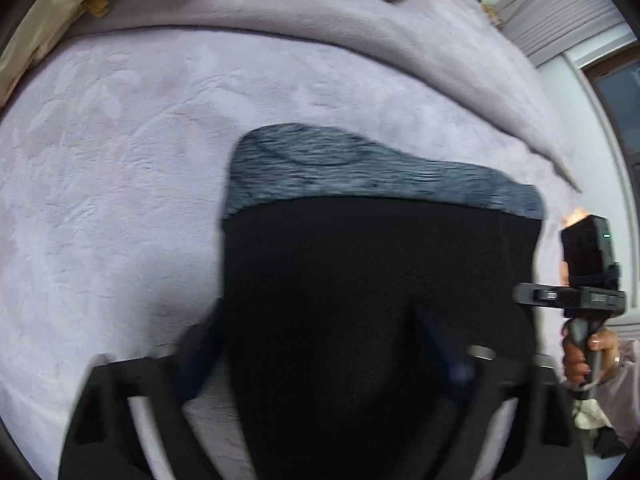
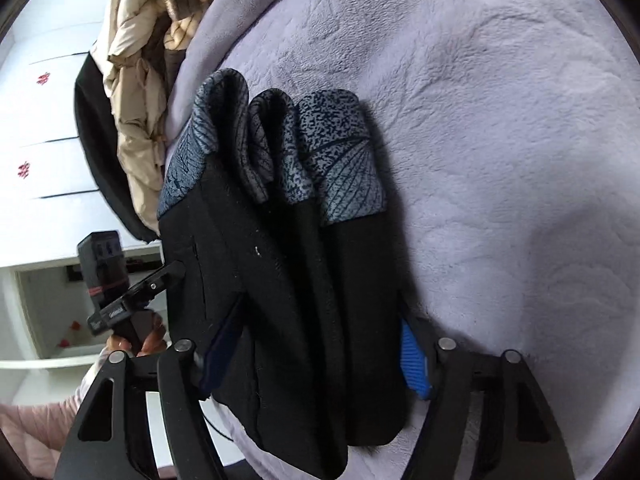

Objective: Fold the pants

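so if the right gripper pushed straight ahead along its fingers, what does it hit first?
The pants themselves: the right gripper already has the black cloth between its fingers. Beyond the patterned grey hem lies only the lilac blanket, though depth is unclear.

Black pants [image 2: 288, 320] w/ grey leaf-print cuffs [image 2: 348, 160], bunched in several folds, hanging over lilac blanket, cuffs pointing away.
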`<state>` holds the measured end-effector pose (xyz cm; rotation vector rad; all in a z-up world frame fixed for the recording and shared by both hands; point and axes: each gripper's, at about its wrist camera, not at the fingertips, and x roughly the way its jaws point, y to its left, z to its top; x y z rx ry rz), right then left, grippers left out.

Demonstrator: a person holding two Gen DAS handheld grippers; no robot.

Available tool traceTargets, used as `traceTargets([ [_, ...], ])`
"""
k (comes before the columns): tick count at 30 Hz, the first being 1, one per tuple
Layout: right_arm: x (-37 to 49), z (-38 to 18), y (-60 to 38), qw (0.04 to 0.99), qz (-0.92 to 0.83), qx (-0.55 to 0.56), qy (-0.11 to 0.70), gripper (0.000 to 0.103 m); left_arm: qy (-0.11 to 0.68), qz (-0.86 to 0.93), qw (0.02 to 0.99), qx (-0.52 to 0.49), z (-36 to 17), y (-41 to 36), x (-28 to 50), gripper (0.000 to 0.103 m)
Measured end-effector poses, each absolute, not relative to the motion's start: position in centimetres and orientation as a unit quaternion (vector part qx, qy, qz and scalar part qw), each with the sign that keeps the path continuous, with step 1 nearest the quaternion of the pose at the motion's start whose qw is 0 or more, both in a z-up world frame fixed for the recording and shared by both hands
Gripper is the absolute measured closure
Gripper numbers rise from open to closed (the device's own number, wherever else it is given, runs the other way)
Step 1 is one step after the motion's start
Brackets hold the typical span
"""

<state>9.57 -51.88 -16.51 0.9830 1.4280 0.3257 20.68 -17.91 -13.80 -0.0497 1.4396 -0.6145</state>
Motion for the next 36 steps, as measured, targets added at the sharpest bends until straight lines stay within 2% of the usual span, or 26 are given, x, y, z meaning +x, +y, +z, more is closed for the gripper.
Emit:
traceTargets([
  [1, 9.4, -16.1, -51.8, 0.635, 0.141, 0.434, 0.623, 0.046, 0.645, -0.275, 0.712, -0.020, -13.4, -18.2, 20.5, 0.033],
  [2, 9.3, -15.7, -51.8, 0.634, 0.141, 0.440, 0.620, 0.050, 0.640, -0.279, 0.716, -0.017, -12.8, -18.3, 20.2, 0.040],
  [6, 8.7, -13.2, -51.4, 0.638, 0.154, 0.451, 0.604, 0.057, 0.630, -0.283, 0.723, -0.020, -9.7, -17.7, 18.6, 0.050],
  [12, 6.1, -9.6, -50.2, 0.628, 0.172, 0.493, 0.578, 0.058, 0.628, -0.279, 0.725, -0.032, -5.5, -15.4, 15.3, 0.050],
  [16, 3.3, -9.6, -48.2, 0.612, 0.169, 0.502, 0.587, 0.058, 0.644, -0.251, 0.722, -0.025, -6.3, -13.2, 12.8, 0.049],
  [18, 2.3, -10.9, -46.9, 0.613, 0.145, 0.474, 0.616, 0.058, 0.658, -0.201, 0.726, 0.002, -8.9, -12.5, 12.2, 0.042],
  [19, 2.1, -11.9, -46.4, 0.615, 0.120, 0.451, 0.636, 0.058, 0.659, -0.185, 0.729, 0.018, -9.9, -12.4, 12.1, 0.035],
  [20, 2.0, -12.8, -46.1, 0.620, 0.095, 0.430, 0.649, 0.054, 0.657, -0.176, 0.733, 0.024, -10.9, -12.2, 12.1, 0.012],
  [21, 2.0, -13.1, -46.2, 0.623, 0.079, 0.422, 0.653, 0.051, 0.654, -0.158, 0.739, 0.022, -11.4, -12.0, 12.3, 0.003],
  [23, 2.2, -13.0, -46.5, 0.625, 0.056, 0.418, 0.657, 0.041, 0.659, -0.151, 0.737, 0.018, -11.2, -12.1, 12.6, 0.003],
  [27, 3.3, -9.2, -45.0, 0.670, 0.022, 0.292, 0.682, 0.034, 0.654, -0.129, 0.743, 0.070, -9.0, -13.0, 11.6, 0.003],
  [29, 3.6, -7.6, -44.3, 0.684, 0.007, 0.243, 0.688, 0.026, 0.649, -0.117, 0.747, 0.082, -7.7, -13.5, 10.7, 0.003],
  [36, 3.8, -4.5, -42.6, 0.697, 0.011, 0.200, 0.688, 0.022, 0.648, -0.111, 0.750, 0.075, -4.9, -15.4, 7.3, 0.003],
])
